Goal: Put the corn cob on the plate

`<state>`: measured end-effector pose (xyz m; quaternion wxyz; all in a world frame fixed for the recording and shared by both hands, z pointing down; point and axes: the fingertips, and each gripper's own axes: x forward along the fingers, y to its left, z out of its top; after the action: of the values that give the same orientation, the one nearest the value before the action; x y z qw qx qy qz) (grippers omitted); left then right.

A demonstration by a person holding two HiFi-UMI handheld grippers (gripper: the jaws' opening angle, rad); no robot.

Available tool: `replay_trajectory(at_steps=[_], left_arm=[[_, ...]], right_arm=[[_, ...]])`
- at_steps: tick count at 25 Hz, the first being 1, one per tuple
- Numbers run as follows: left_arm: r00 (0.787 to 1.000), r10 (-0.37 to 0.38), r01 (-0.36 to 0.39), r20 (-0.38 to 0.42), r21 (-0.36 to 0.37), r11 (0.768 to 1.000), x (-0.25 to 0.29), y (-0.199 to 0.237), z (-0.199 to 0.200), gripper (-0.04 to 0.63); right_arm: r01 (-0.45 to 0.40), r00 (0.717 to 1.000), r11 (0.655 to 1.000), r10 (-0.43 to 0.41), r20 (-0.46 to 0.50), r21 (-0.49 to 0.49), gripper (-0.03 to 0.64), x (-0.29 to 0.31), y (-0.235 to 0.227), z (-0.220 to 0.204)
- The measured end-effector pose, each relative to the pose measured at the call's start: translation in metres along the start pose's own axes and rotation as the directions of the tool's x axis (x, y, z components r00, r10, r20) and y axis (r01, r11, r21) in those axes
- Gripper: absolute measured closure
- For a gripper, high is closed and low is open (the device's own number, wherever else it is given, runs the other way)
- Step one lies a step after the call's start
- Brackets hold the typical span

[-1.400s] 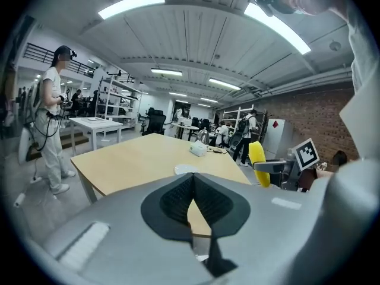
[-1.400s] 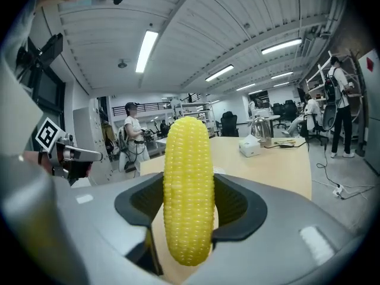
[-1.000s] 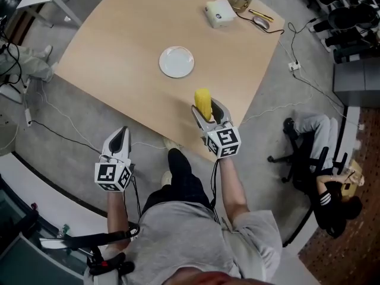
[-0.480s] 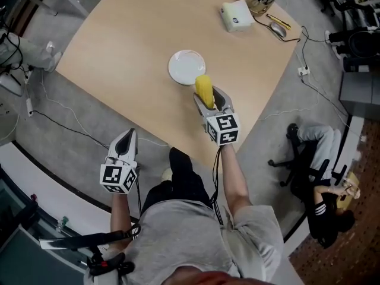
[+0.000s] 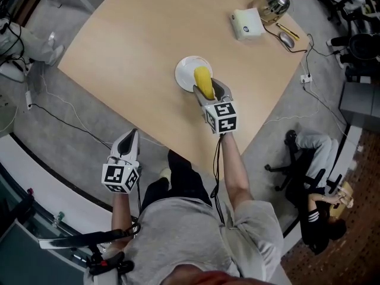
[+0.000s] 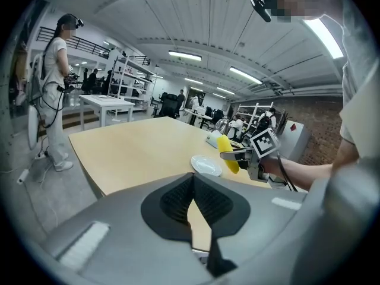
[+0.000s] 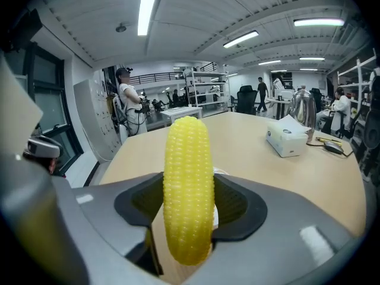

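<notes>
Nearest the person, the left gripper [image 5: 130, 136] hangs off the counter's [image 5: 130, 34] near edge, over the floor. Its jaws are pressed together with nothing between them, and it seems parked out of the way because the job needs only one gripper.

Further in, the right gripper [image 5: 209, 91] reaches over the counter near its right edge. Its jaws are clamped on the corn cob [image 5: 203, 82] at about mid-length, one pad on each side. The cob's far end sticks out well past the jaw tips and its near end pokes out behind them. Gripping it at the middle likely keeps it balanced and leaves the far end free to touch down first.

From the head view the cob overlaps the near-right part of the white plate [image 5: 186, 69], but whether it touches cannot be told.

At the counter's far right corner stand a tissue box [image 5: 247, 24] and a kettle [image 5: 274, 3], well apart from the plate.
</notes>
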<state>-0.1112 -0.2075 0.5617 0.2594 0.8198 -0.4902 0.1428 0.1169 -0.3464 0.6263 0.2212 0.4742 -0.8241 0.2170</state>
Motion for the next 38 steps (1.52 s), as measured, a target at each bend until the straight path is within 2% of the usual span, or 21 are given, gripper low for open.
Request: replay_trajectory(at_steps=[16,38], left_arm=[[1.0,0.015,-0.016,-0.025,-0.038,0.999,0.013,0.009,-0.011,0.575],[0.999,0.029,-0.031,-0.042,-0.066,0.997,0.025,0.02,-0.011,0.575]], right_arm=[[-0.008,0.984,1.0,0.006,-0.18,-0.01,0.364,0.051,-0.015,-0.015],[-0.022,0.963,1.0,0.016,-0.268,-0.021,0.364,0.083,-0.016,-0.033]])
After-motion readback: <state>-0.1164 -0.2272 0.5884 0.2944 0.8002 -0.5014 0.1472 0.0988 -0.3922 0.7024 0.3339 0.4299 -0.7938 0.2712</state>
